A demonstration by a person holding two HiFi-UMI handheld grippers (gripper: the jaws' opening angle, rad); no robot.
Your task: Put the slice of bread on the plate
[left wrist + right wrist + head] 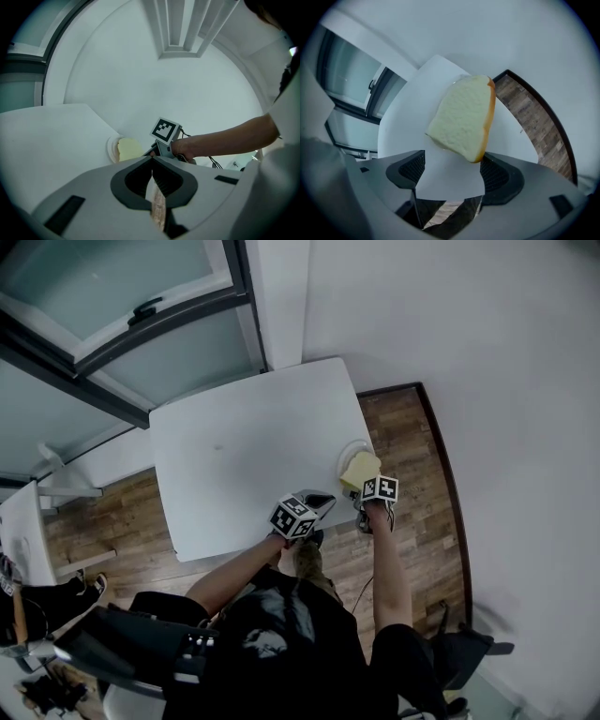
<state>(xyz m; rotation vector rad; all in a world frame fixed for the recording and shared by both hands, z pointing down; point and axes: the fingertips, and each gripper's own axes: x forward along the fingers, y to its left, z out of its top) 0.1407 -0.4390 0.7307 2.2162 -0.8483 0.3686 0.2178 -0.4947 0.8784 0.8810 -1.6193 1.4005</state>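
Bread slice (361,468) lies flat on the small white plate (346,449), at the right edge of the white table (244,456), approx. mid-way along that edge in the head view. Seen from the left gripper view, the slice covers most of the plate, w/ only the plate's left rim showing bare. Right gripper (452,165) is angled steeply down right over it, jaws spread wide. In the right gripper view the bread's near crust corner reaches in btwn the jaws, just beside the pad at that view's right. Can't tell if it touches, but neither pad presses on the slice, so no grip. The rest of the slice, pale crumb w/ golden crust along one side, extends out past the jaw tips. Left gripper (152,160) hangs low over the table's near edge, just beside the right one, pointing twd the plate. Its jaws are pressed together w/ nothing btwn them. Wood floor (422,456) shows beyond the table's right edge, and a window (112,296) is at top left.
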